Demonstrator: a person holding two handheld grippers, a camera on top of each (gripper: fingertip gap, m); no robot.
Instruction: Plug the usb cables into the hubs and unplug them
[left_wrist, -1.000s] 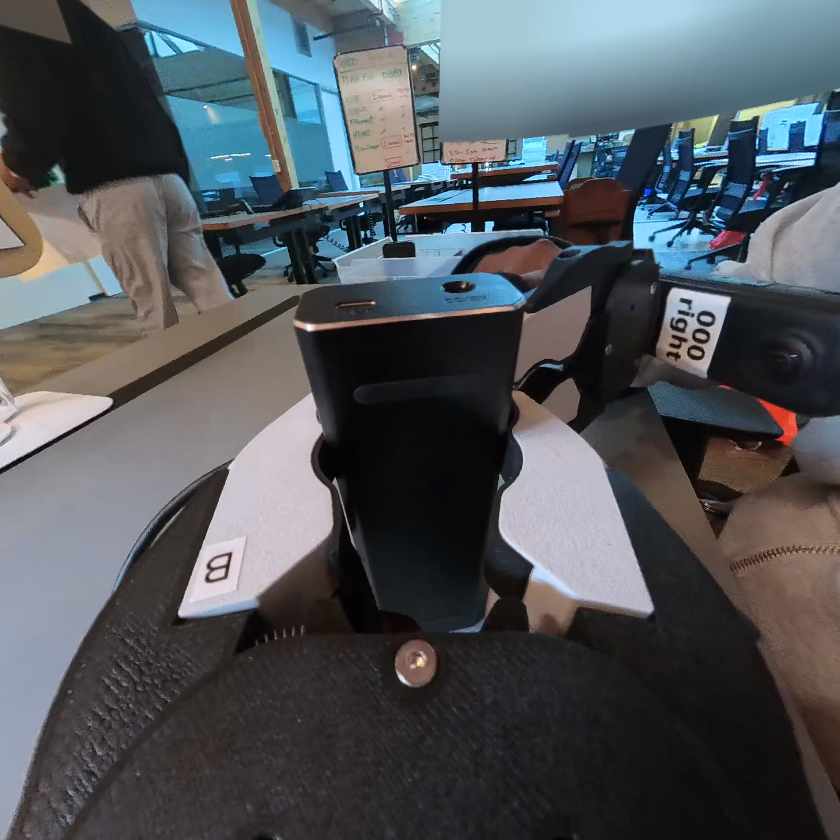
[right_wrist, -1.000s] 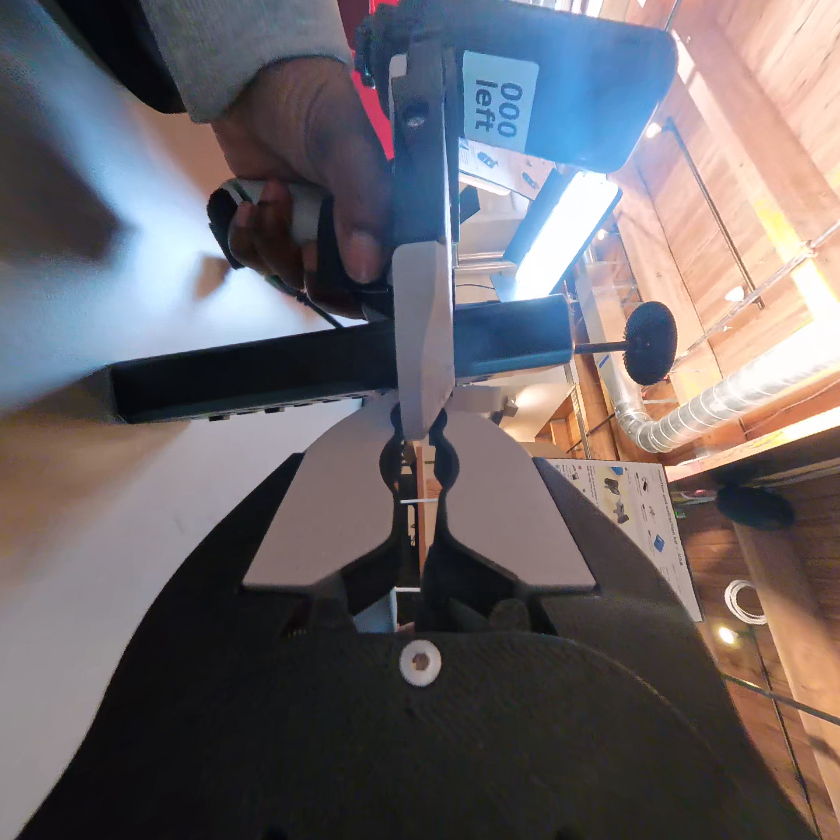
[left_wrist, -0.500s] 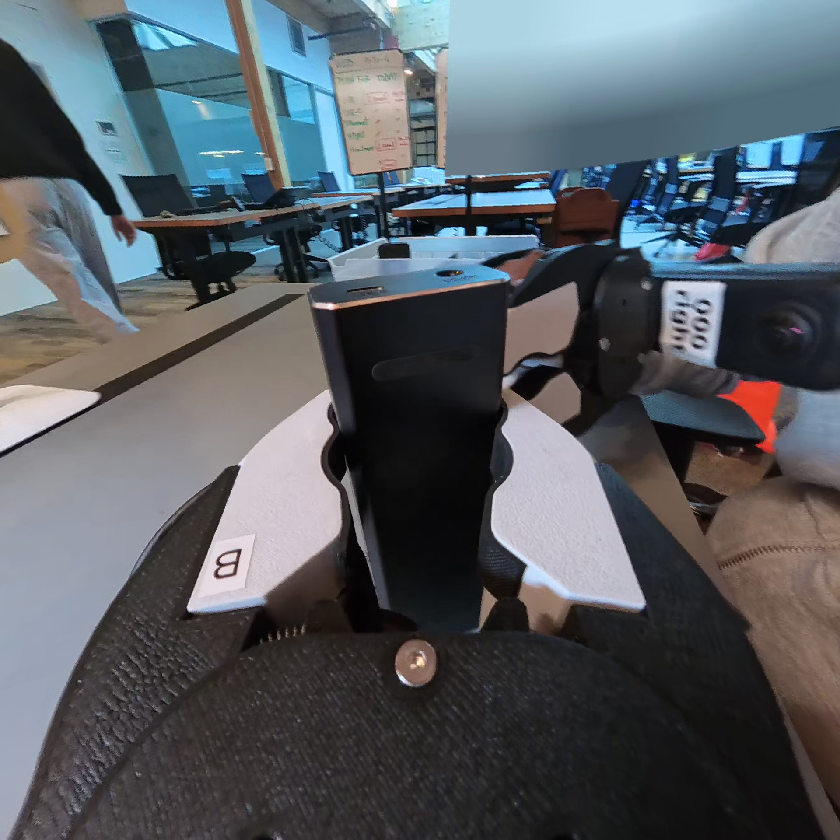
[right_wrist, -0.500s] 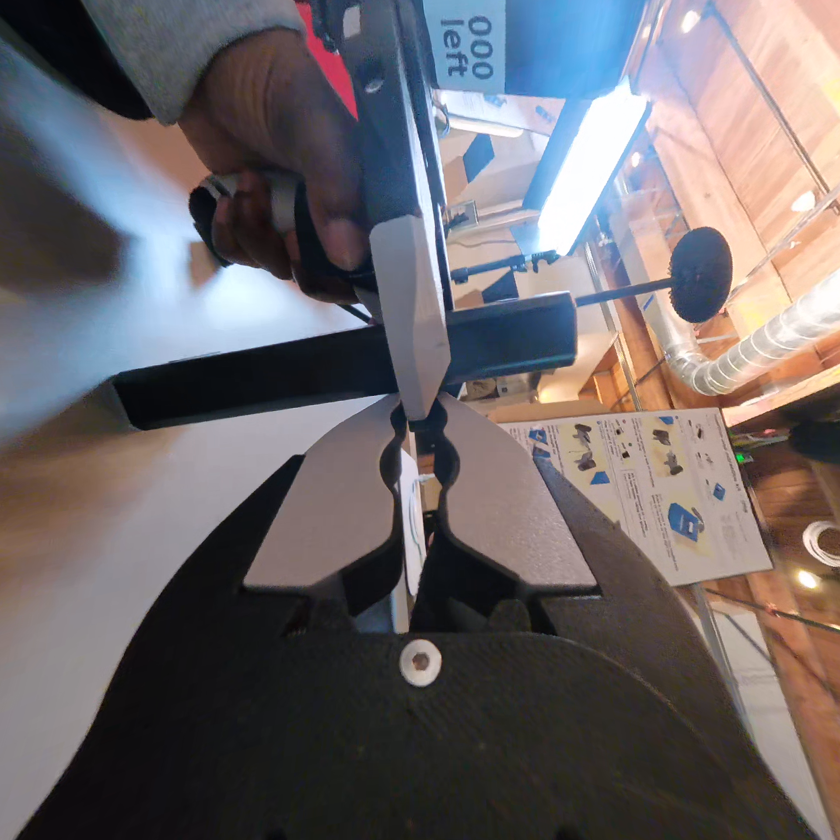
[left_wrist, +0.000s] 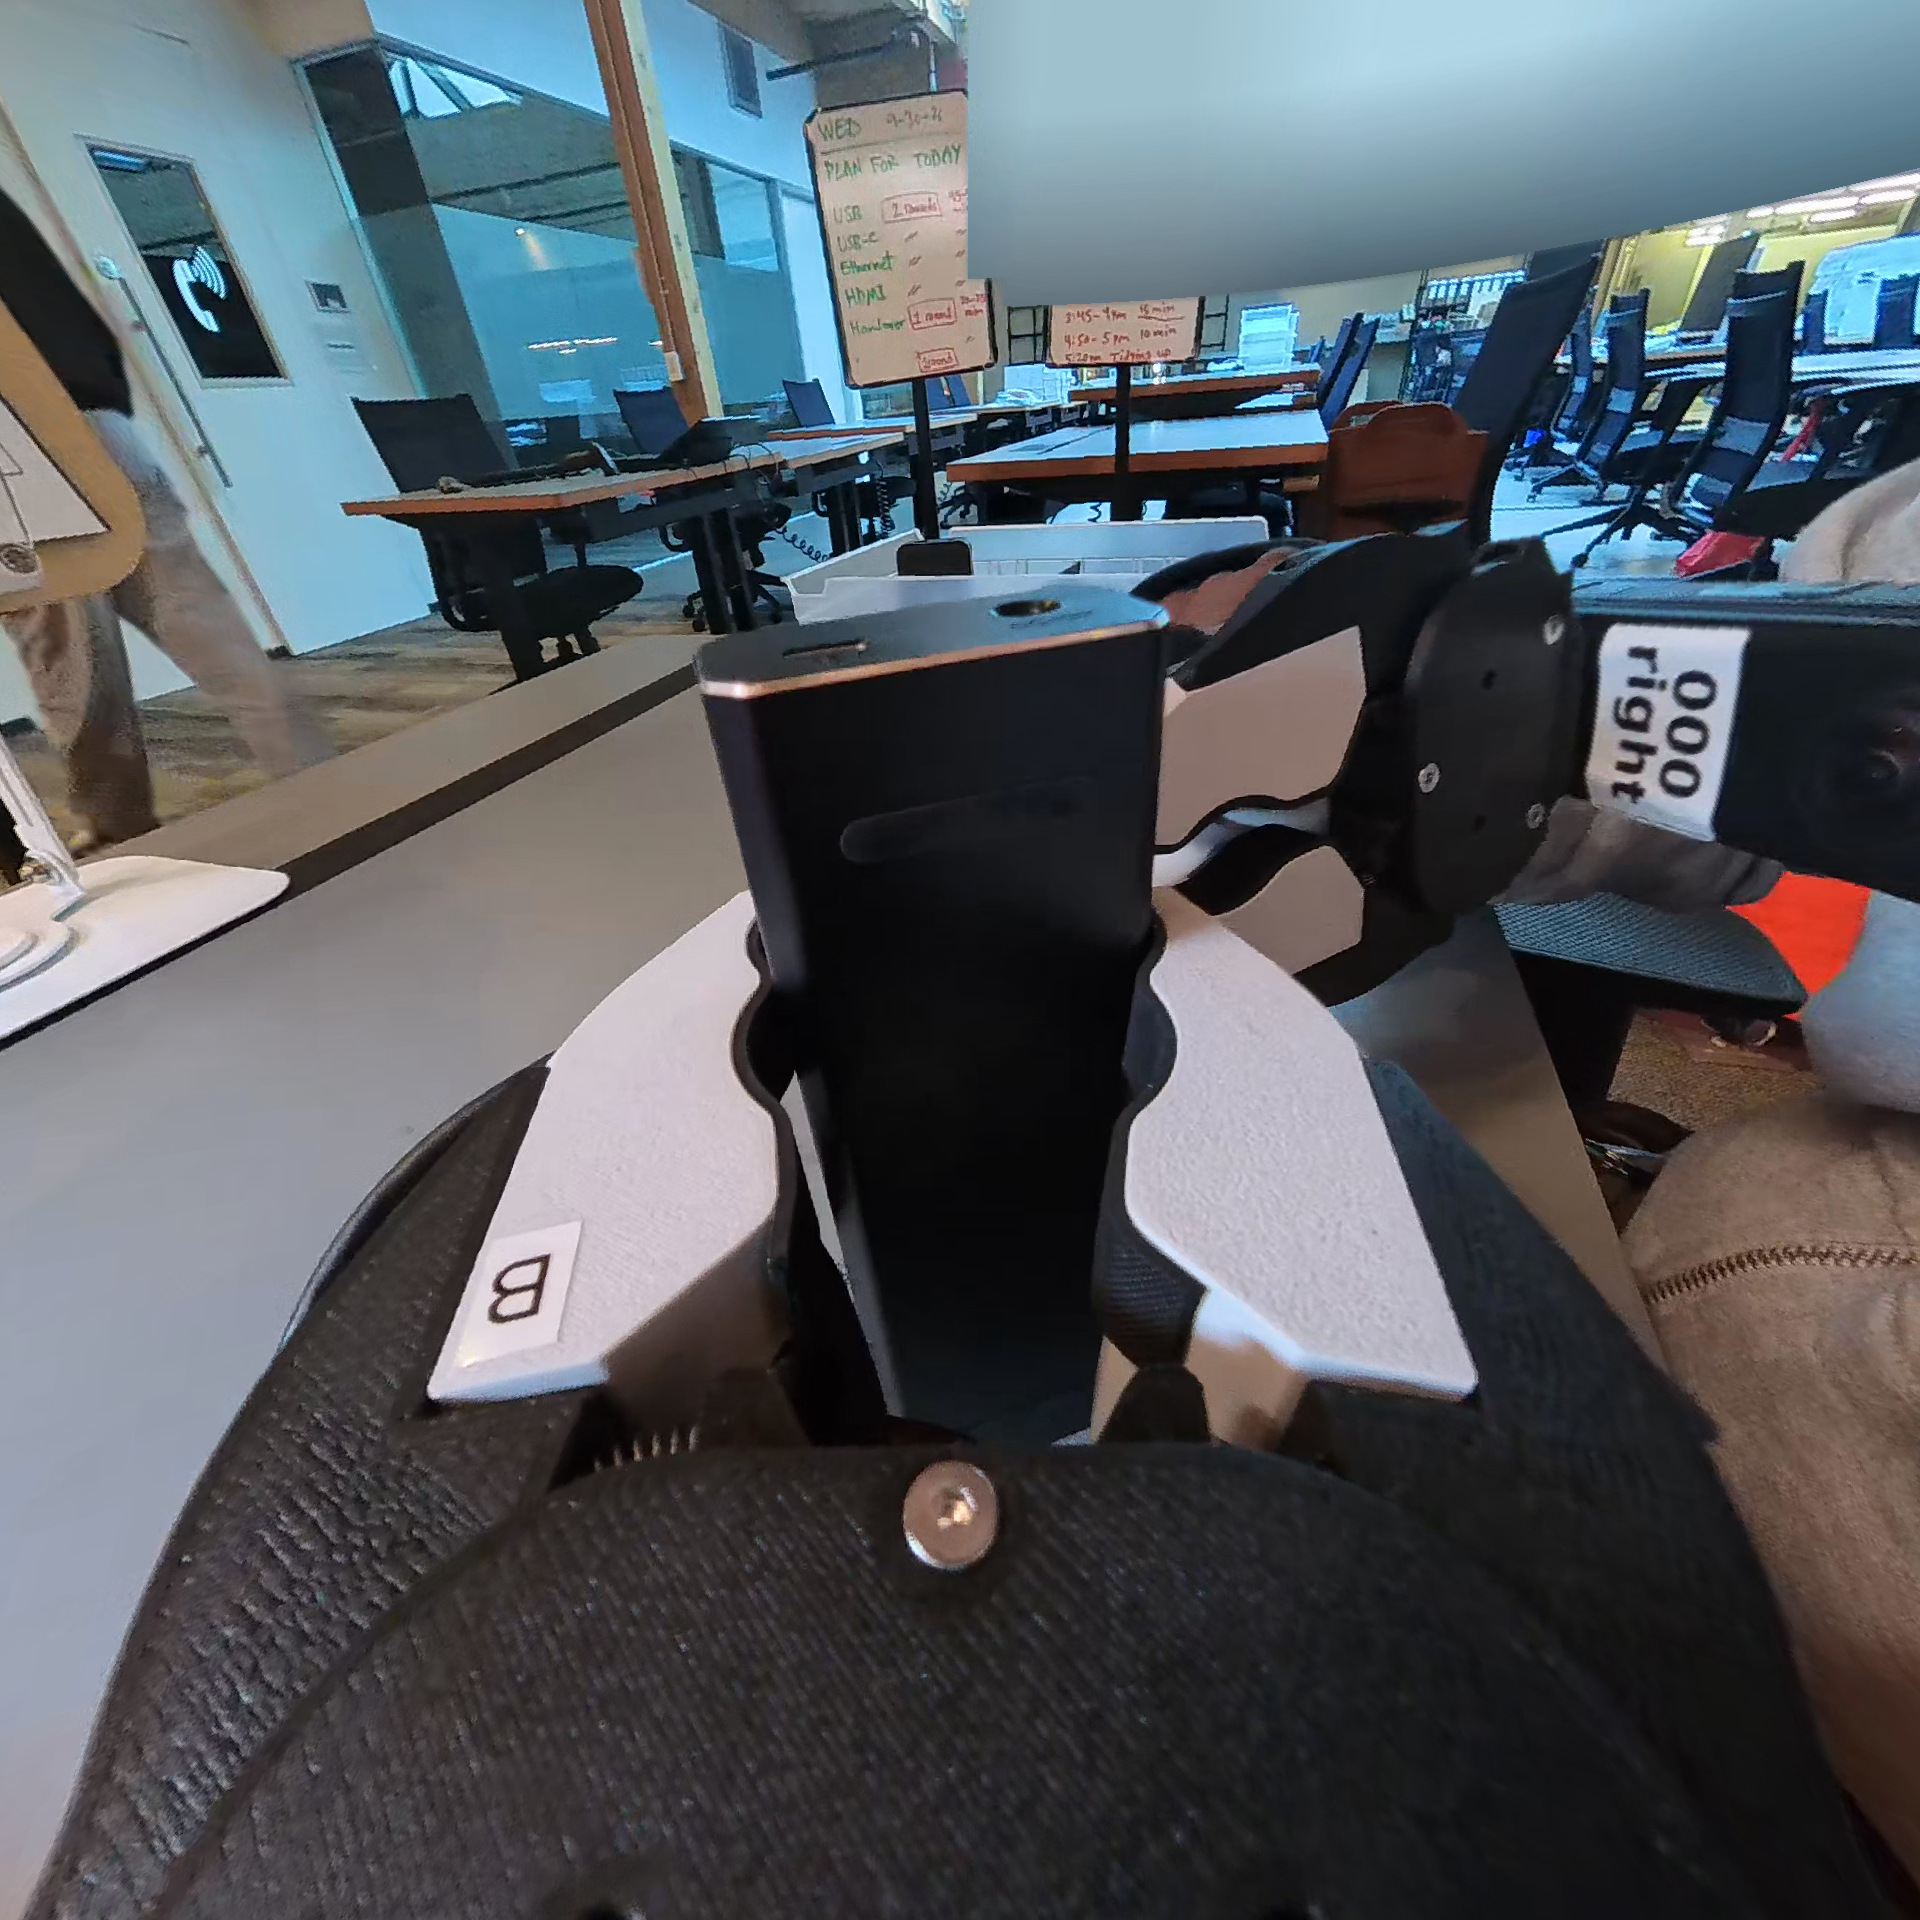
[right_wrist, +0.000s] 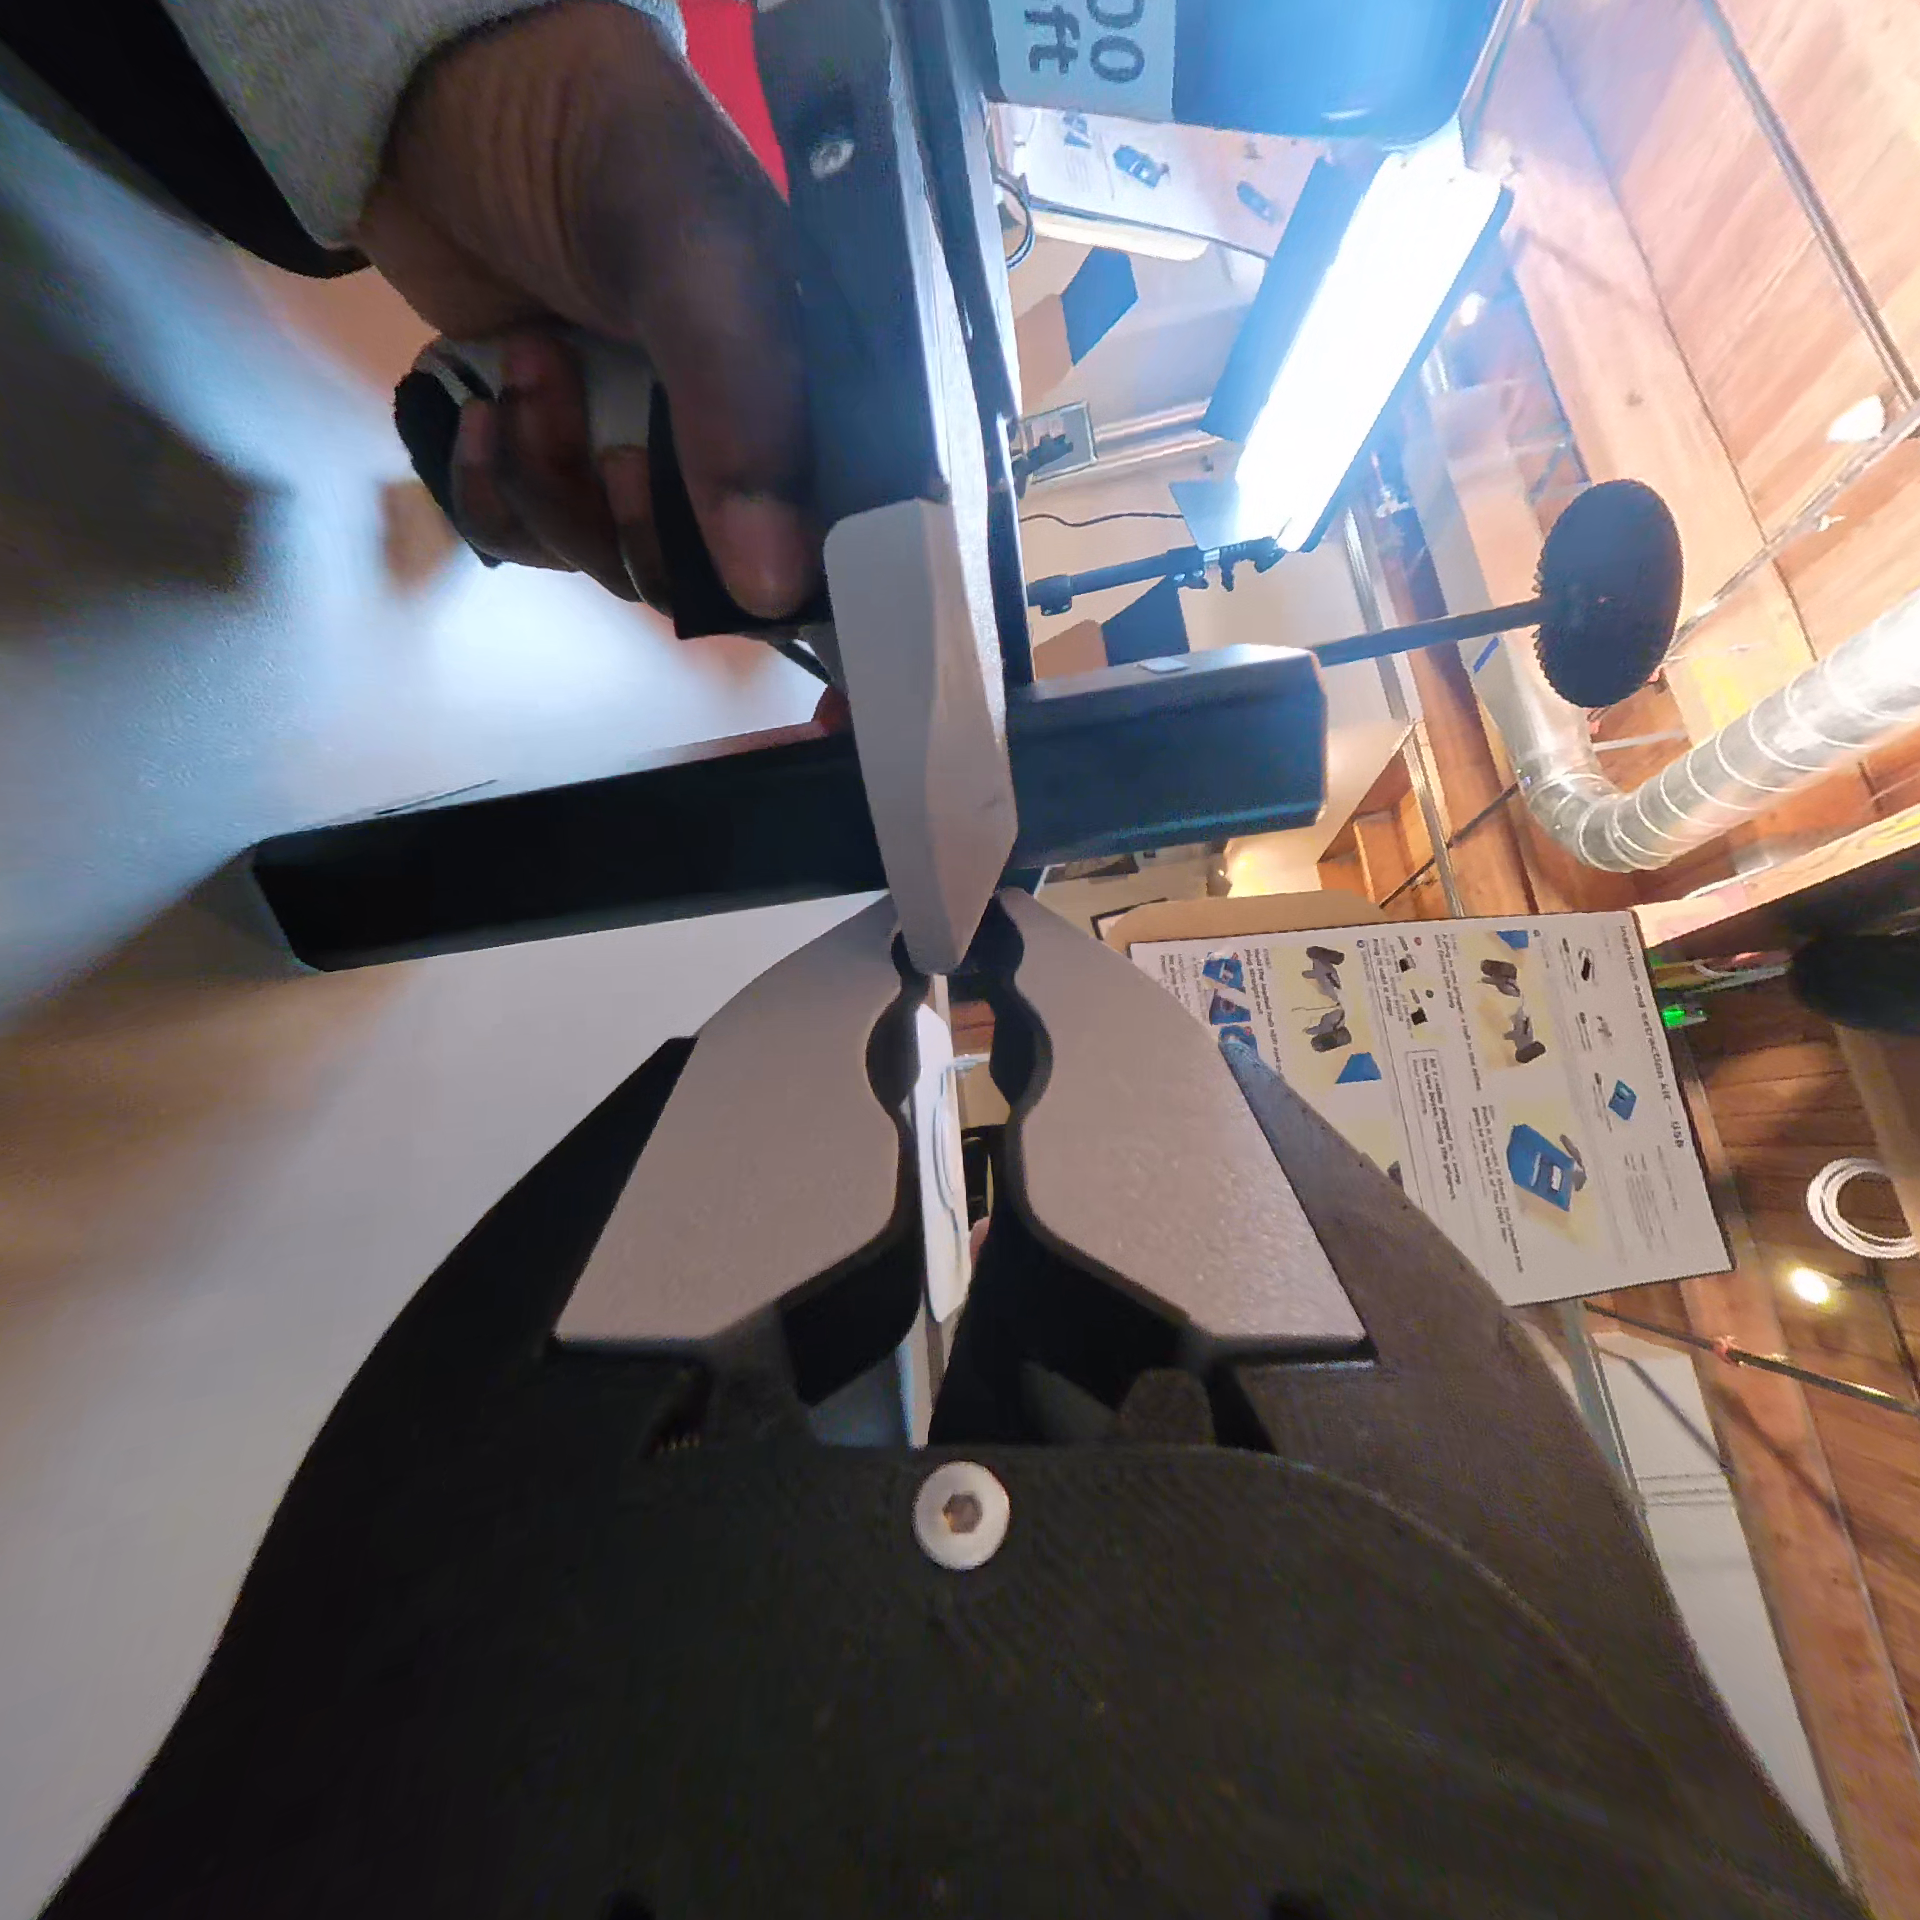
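Observation:
My left gripper (left_wrist: 951, 935) is shut on a black usb hub (left_wrist: 935, 831) and holds it upright above the grey table; its top end shows two ports. My right gripper (left_wrist: 1195, 800) comes in from the right, its tips against the hub's right side, shut on a white usb cable (left_wrist: 1236, 831). In the right wrist view the hub (right_wrist: 571, 862) lies as a dark bar across the frame. A finger of the left gripper (right_wrist: 925, 748) crosses it, held by a hand (right_wrist: 582, 260). My right gripper (right_wrist: 951, 935) is nearly closed with the white cable (right_wrist: 940, 1164) between its fingers. The plug's tip is hidden.
The grey table (left_wrist: 260, 1091) runs to the left, with a white stand base (left_wrist: 125, 935) at its far left and a white bin (left_wrist: 1039, 561) behind the hub. A person (left_wrist: 62, 582) walks at the left. An instruction sheet (right_wrist: 1455, 1091) stands beyond the right gripper.
Both grippers keep their holds. The right wrist view has swung and now sits closer to the hub. The person in the background has walked to the left edge.

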